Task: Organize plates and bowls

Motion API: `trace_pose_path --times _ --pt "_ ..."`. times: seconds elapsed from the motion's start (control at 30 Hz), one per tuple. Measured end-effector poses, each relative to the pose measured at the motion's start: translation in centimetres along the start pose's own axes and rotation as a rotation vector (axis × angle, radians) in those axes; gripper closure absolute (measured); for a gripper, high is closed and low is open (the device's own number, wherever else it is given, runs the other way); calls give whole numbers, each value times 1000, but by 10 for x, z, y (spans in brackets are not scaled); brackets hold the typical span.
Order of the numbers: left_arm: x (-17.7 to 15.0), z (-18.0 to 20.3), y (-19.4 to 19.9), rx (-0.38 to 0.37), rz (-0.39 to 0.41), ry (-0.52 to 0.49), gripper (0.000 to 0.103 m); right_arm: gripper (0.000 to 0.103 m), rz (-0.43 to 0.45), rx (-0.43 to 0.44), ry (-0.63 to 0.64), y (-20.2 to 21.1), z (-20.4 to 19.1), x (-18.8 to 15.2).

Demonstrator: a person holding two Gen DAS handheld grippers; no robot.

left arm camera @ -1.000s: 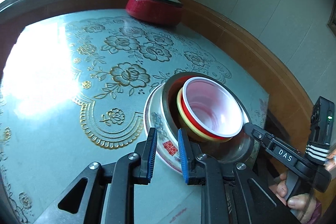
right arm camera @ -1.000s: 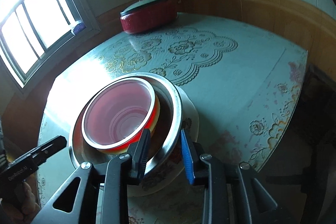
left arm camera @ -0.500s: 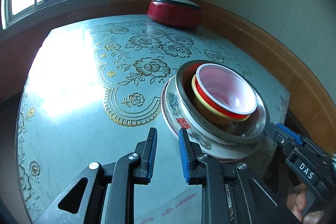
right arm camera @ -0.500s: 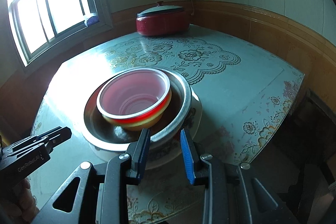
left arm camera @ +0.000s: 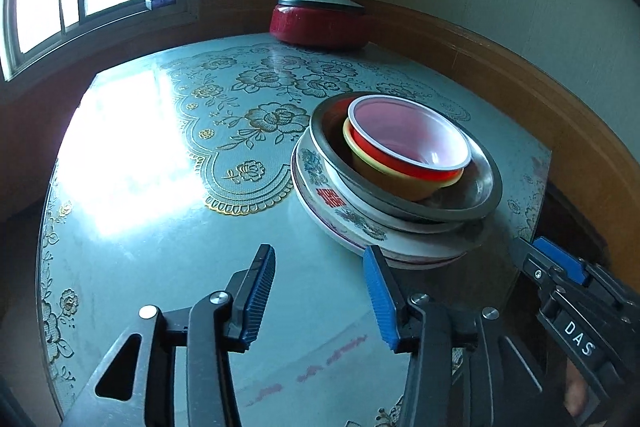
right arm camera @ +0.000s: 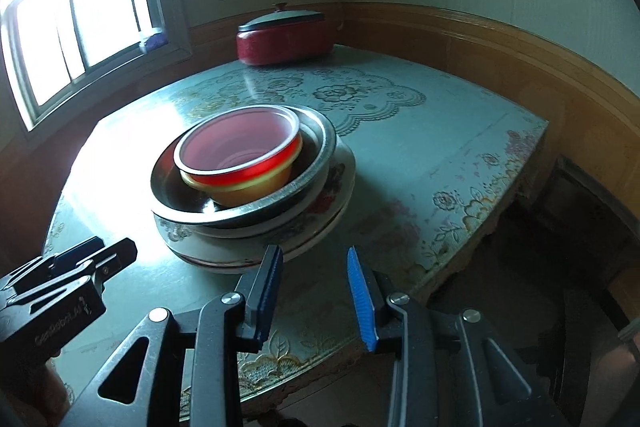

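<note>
Both of your grippers sit off the stack with nothing in them: the left gripper (left arm camera: 320, 301) has its blue pads spread wide over bare worktop (left arm camera: 160, 247), and the right gripper (right arm camera: 316, 293) is parted too, just short of the stack's near edge. The stack stands on the worktop toward the edge nearest you, between the two grippers. It looks finished, so the step in hand is, I judge, a clean retreat or a last check. Do it well by drawing each gripper straight back along its own line, keeping the pads clear of the plate rims so nothing gets nudged toward the table's edge, which is close on the right. Now the stack itself: a floral plate (left arm camera: 320, 167) with a red character sits at the bottom, apparently on another pale plate, though the layers are hard to count. A steel bowl (left arm camera: 486, 183) rests inside it, slightly off-centre. A yellow bowl (right arm camera: 248, 193) nests in the steel one, and a red bowl (right arm camera: 240, 147) with a pale rim sits in the yellow, tipped a little. A red lidded pot (left arm camera: 320, 25) stands well apart at the far side.
</note>
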State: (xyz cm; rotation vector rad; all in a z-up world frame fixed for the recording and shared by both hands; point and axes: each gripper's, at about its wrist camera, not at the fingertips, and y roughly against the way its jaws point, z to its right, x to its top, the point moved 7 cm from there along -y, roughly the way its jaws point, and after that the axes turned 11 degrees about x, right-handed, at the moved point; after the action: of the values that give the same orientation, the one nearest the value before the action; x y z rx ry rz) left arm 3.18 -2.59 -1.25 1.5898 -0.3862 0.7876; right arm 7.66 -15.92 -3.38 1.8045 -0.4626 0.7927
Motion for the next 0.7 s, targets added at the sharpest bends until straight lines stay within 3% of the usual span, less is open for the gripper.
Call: trace_pose_path --times 0.07,0.3,0.4,0.5,0.57,0.7 --pt "0 0 2 -17 21 -30 46 69 32 -17 -20 1 -4 1" --pt "0 -9 -2 -33 44 -77 32 69 96 -97 -32 1 -17 1" --pt "1 -12 -2 -22 50 -93 17 69 104 -105 -54 2 -19 2" --pt "4 -16 2 -31 74 -85 12 69 114 -117 -59 3 -22 3" --pt "5 -17 2 -34 79 -86 0 69 115 -124 -68 3 -23 2" --pt "8 -18 2 -42 94 -91 0 69 119 -140 -81 3 -24 2"
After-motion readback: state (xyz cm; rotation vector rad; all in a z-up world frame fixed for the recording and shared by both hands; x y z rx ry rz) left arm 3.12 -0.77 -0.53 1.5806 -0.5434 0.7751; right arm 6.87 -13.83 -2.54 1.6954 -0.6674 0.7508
